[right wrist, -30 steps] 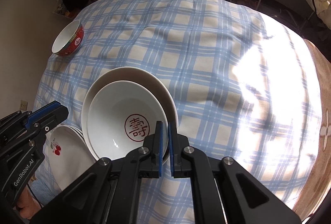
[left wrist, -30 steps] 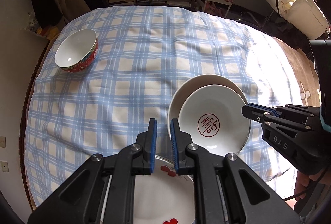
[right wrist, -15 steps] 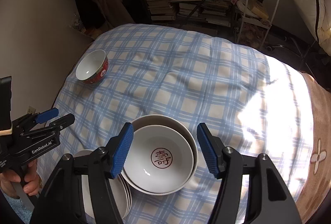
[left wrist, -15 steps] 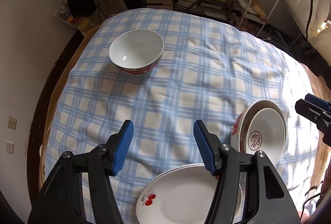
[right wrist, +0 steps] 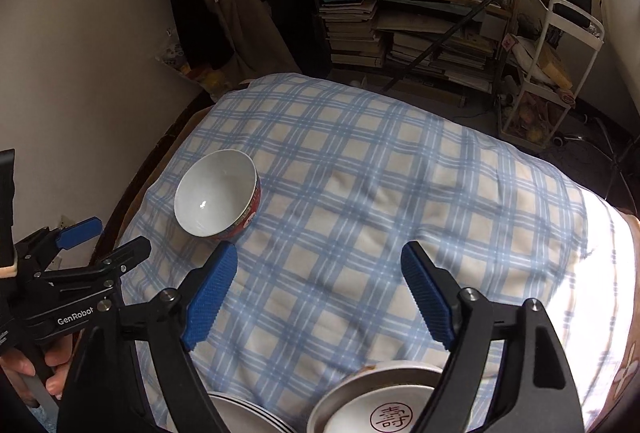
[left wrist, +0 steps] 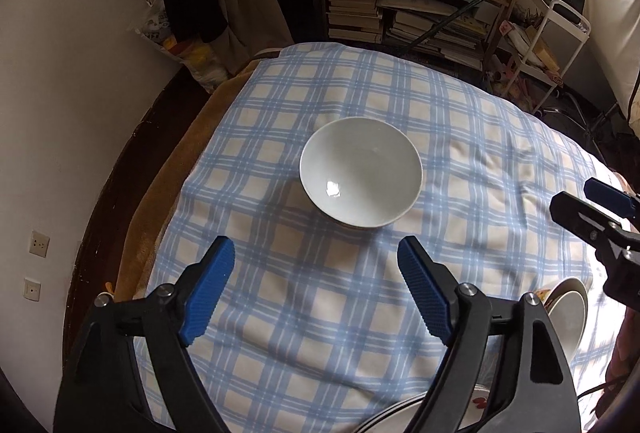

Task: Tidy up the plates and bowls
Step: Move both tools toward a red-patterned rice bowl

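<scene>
Both grippers are now sitting farther back and higher than a second ago, and their blue pads, shut tight then, are spreading apart. The left gripper [left wrist: 314, 289] is opening wide with nothing between its jaws, only checked cloth under it. The right gripper [right wrist: 318, 293] is opening wide too, and it is holding nothing.

Nearest, at the near edge of the tablecloth [right wrist: 360, 201], the stack of plates [right wrist: 244, 415] is peeking out under the right gripper. Just beside it on the right, the bowl with the red mark [right wrist: 384, 413] is sitting inside a bigger bowl [right wrist: 400, 369]. In the left wrist view these two bowls are showing only as a sliver at the right edge.

Farther out, the red bowl [right wrist: 218, 195] is standing alone near the far left corner of the cloth, upright and white inside. It is well apart from the stacks.

Beyond the cloth, the bookshelf [left wrist: 420, 13] is holding piles of books, and a white cart [right wrist: 560, 73] is standing to its right.
</scene>
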`<control>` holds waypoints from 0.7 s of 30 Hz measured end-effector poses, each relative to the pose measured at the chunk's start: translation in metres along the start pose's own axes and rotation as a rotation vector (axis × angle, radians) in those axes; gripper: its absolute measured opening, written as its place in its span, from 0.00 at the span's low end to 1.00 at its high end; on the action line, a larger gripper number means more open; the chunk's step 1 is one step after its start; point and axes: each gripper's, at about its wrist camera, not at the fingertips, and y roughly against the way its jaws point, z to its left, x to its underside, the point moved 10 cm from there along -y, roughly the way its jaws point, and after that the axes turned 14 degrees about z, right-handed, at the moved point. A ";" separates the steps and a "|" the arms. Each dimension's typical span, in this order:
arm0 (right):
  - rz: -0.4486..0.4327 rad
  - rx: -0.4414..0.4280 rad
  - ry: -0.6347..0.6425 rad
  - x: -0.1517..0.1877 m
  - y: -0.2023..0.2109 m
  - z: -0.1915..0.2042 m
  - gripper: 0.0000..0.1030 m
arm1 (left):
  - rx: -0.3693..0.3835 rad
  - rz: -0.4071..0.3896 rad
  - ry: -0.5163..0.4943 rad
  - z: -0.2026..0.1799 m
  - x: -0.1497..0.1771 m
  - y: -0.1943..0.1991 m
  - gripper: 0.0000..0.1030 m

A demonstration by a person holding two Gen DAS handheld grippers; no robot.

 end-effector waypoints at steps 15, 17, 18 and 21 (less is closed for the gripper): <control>0.097 -0.016 -0.050 -0.041 -0.085 0.036 0.86 | 0.056 0.059 0.012 0.025 -0.048 -0.074 0.85; 0.107 -0.010 -0.047 -0.044 -0.093 0.039 0.86 | 0.062 0.076 0.024 0.027 -0.049 -0.084 0.85; 0.112 -0.008 -0.050 -0.045 -0.097 0.039 0.86 | 0.066 0.087 0.029 0.028 -0.049 -0.090 0.85; 0.125 0.013 -0.056 -0.049 -0.108 0.041 0.86 | 0.063 0.112 0.038 0.031 -0.048 -0.104 0.85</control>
